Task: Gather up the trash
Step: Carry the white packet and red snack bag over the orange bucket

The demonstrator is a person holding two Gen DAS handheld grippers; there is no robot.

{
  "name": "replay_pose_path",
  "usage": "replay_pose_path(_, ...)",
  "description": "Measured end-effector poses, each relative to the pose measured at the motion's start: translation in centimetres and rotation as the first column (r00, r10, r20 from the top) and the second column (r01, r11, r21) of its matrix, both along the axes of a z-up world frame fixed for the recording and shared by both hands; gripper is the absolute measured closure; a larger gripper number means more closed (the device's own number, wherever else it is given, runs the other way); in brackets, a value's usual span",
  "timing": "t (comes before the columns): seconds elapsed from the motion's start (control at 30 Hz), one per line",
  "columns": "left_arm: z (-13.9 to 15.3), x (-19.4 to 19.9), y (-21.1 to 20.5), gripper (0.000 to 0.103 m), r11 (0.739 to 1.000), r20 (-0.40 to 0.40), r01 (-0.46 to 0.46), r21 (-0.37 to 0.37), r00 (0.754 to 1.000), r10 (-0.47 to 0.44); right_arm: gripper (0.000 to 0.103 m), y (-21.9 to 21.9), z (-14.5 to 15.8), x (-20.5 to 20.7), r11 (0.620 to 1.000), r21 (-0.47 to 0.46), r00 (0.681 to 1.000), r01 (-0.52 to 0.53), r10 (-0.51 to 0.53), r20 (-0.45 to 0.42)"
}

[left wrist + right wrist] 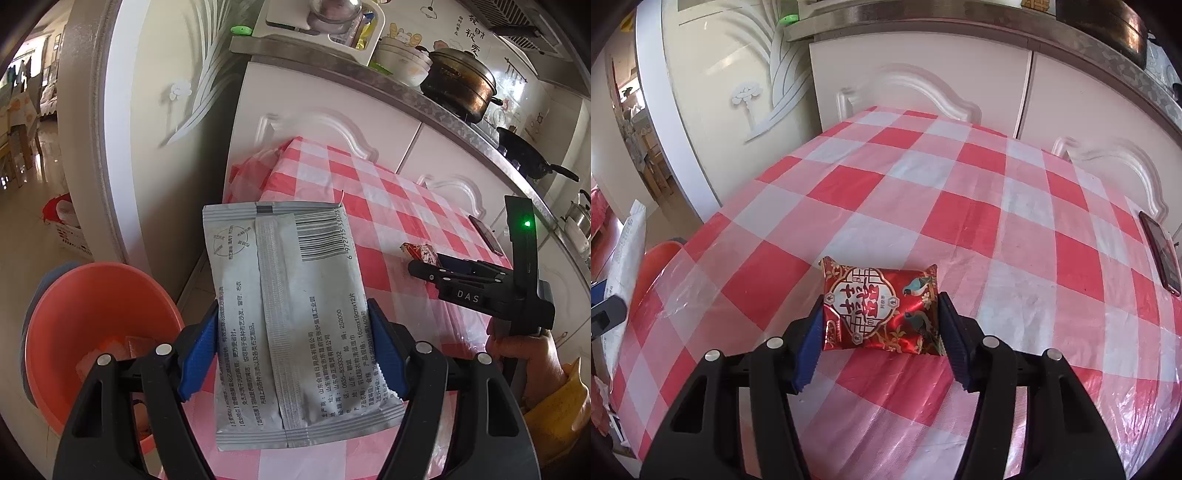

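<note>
I've got a flat grey packet (291,317) here, its back face toward me, printed with a barcode, a round diagram and lines of small text, with a sealed seam running down its middle. My left gripper (295,350) is clamped on it, blue pads (201,343) pressing both long edges, and the packet hangs above the near left part of the table (388,192), which is covered in red and white check. Down to the left, off the table edge, sits an orange basin (92,314) with some scraps in it that I can't make out.

Over on the right, there's a shiny red snack wrapper (881,308), puffy, patterned with two blue birds and a white emblem, lying on the near part of the cloth. My right gripper (881,332) is set about as wide as the wrapper, pads at both its short ends; firm grip or only touching, I cannot tell.

Count: two pieces of trash, one basin. One phone (1161,254) lies at the far right edge.
</note>
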State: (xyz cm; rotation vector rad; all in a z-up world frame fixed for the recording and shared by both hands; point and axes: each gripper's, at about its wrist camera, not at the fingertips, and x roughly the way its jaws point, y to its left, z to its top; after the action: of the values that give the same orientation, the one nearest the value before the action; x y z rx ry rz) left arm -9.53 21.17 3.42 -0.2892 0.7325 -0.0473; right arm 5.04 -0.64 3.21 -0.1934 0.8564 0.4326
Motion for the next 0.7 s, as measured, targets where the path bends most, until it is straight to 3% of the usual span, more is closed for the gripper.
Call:
replay_pose_path(0.4,0.2,-1.4,1.3,0.028,0.999,0.007,-0.040,0.018,0.999,0.040,0.048,0.0,1.8,-0.5,0.998,0.055,1.000,0.006,-0.008,0.022)
replay_pose_path(0.7,0.6,-2.4,3.5,0.028,0.995,0.017,-0.101,0.027,0.995,0.101,0.049,2.9,3.6,-2.2,0.996,0.059,0.996,-0.070,0.067,0.054)
